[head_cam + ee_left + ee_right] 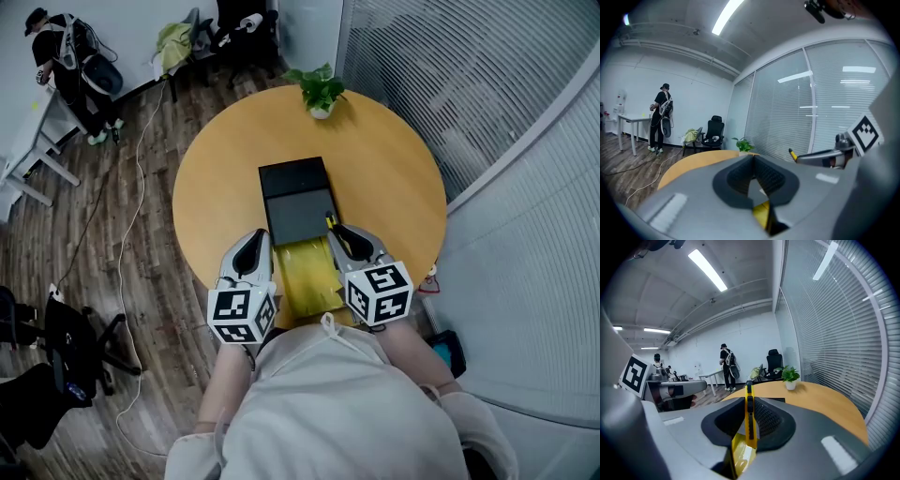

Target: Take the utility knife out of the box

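A black box (pixel 298 199) lies in the middle of the round wooden table (pixel 394 178). My right gripper (pixel 342 234) hovers over its near right corner, shut on a yellow utility knife (pixel 749 418) that stands upright between the pads, its tip (pixel 330 221) poking out ahead. In the left gripper view the knife's tip (pixel 791 152) shows at the right. My left gripper (pixel 255 242) hangs level with it on the left, its jaws shut with nothing seen between them. A yellow packet (pixel 314 277) lies below, between the two grippers.
A small potted plant (pixel 319 92) stands at the table's far edge. A glass wall with blinds (pixel 506 103) curves along the right. A person (pixel 66 56) stands by a white desk at the far left. Cables run across the wooden floor, and office chairs (pixel 56 347) stand at the left.
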{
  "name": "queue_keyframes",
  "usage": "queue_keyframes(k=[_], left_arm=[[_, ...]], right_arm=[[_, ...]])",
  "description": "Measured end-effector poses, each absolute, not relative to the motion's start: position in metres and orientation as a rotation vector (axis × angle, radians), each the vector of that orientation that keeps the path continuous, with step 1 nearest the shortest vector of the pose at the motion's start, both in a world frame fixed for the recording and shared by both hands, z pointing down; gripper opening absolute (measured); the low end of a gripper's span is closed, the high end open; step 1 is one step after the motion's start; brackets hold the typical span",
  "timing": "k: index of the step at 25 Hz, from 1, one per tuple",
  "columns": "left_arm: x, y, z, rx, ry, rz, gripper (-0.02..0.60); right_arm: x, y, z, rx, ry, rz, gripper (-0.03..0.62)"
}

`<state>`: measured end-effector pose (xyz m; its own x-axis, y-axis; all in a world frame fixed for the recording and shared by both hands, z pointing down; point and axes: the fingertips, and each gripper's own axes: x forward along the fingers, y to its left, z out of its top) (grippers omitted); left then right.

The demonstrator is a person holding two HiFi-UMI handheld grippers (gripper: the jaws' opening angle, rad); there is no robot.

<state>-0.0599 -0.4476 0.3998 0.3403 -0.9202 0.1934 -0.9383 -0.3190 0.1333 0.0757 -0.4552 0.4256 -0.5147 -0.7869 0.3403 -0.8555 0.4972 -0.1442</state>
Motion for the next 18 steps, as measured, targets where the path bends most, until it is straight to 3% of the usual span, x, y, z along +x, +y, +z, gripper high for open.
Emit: queue_keyframes(k=[18], left_arm=[[-0.054,-0.448,0.406,2.395,-1.668,0.155,0.006]], right_arm=[[0.070,-0.457,0.437,1.383,-2.511,0.490,0.063]])
